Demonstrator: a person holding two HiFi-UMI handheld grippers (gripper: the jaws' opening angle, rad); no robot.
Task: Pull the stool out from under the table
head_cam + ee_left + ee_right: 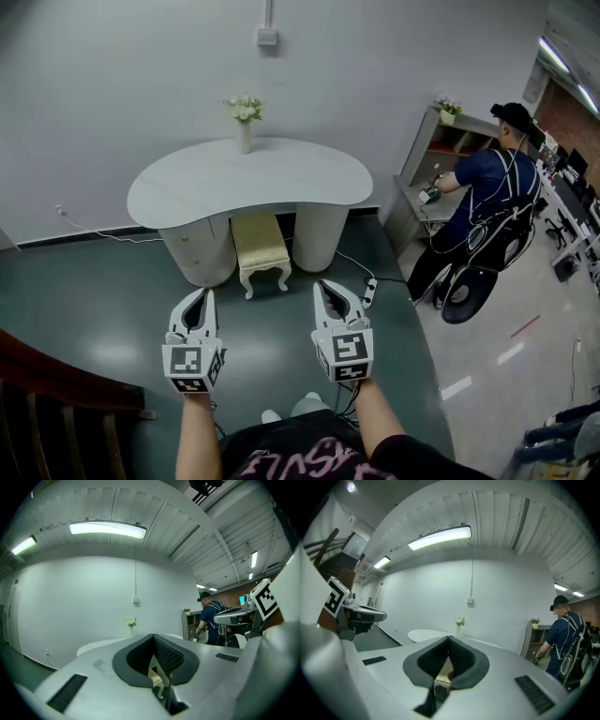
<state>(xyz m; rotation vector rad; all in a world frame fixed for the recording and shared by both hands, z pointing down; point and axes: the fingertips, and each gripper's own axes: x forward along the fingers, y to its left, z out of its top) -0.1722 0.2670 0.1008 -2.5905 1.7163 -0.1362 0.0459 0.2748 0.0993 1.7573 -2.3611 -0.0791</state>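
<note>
A cream stool (260, 247) with carved legs stands half under the white kidney-shaped table (187, 183) against the back wall. My left gripper (197, 302) and right gripper (330, 291) hover side by side over the green floor, a short way in front of the stool, both shut with nothing between the jaws. Through the left gripper's closed jaws (157, 667) a sliver of the stool (156, 680) shows. Past the closed right gripper (446, 660), the stool's seat edge (440, 680) peeks in the same way.
A vase of flowers (244, 117) stands on the tabletop. A power strip and cable (368, 289) lie on the floor right of the table. A person in blue (483, 202) works at a shelf (427, 155) to the right. A dark wooden railing (56, 394) runs at lower left.
</note>
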